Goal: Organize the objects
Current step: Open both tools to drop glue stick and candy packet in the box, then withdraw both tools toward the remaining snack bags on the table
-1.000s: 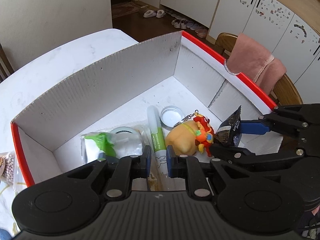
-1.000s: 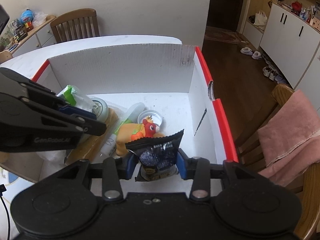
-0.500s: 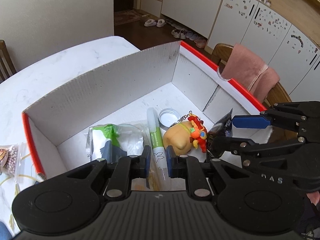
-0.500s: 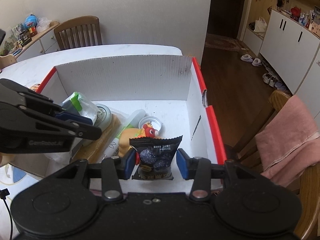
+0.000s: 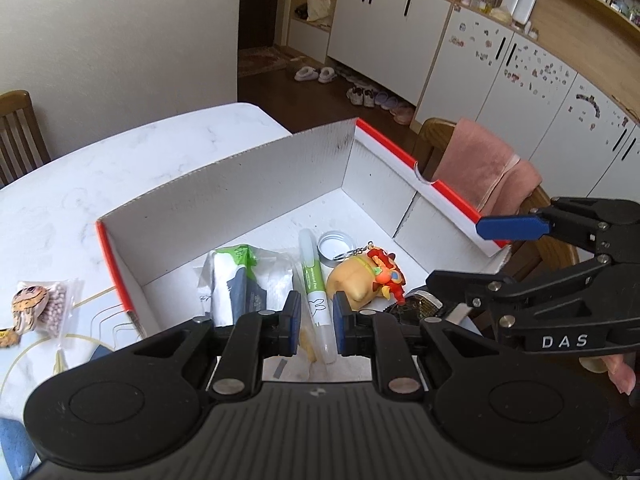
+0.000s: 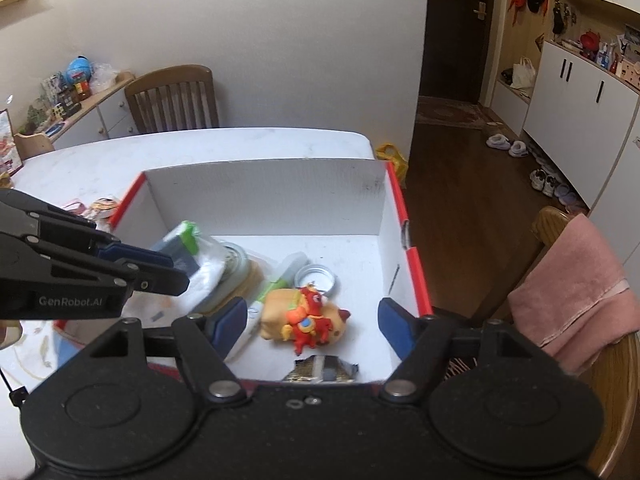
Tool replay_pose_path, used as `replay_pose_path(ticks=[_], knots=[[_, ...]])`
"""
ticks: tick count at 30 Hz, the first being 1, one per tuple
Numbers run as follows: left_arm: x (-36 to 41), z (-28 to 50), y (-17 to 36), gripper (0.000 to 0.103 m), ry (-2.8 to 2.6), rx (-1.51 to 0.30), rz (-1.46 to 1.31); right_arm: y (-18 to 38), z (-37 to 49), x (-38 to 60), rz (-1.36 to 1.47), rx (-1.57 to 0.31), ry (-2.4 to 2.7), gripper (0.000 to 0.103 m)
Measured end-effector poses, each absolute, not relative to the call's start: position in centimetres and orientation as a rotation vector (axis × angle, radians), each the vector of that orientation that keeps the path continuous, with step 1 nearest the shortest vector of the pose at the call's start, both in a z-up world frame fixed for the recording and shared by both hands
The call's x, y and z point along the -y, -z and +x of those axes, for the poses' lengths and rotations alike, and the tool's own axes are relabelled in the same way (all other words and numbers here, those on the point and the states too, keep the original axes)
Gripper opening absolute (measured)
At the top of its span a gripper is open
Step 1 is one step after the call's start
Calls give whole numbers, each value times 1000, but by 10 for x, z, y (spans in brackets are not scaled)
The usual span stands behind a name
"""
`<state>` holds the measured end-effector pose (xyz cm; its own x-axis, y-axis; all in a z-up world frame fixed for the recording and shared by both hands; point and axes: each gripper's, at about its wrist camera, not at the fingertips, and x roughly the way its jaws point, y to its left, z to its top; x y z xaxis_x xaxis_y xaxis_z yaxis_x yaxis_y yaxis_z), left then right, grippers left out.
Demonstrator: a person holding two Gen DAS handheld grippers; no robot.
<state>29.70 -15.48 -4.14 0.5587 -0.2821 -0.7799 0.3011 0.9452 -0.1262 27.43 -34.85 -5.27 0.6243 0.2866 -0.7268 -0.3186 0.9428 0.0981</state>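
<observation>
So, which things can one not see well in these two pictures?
- Dark snack packet: right wrist view, its lower part cut off by the gripper body.
- Tape roll: right wrist view, half covered by the tissue pack.
- Print on the white pen: left wrist view, too small to read.

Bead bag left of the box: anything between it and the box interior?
Only the box's own left wall, red-edged, stands between the bead bag and the inside; the bag would have to go over it. Nothing else visible lies between them.
</observation>
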Motion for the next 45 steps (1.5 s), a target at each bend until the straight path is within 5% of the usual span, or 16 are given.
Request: replay_pose_path(ticks=[10, 18, 32, 42, 45], knots=[[135, 267, 20, 16, 309, -872, -1, 36, 254, 329, -40, -811, -399, 75], [106, 242, 9, 60, 288, -825, -8, 30, 238, 301, -31, -807, -432, 79], [22, 211, -1, 82, 261, -791, -40, 21, 219, 230, 0, -825, -440, 86], [-53, 198, 9, 85, 203, -820, -50, 19, 219, 174, 5, -842, -441, 88], [-78, 196, 14, 96, 175, -823, -52, 19, 222, 156, -2, -845, -443, 88]])
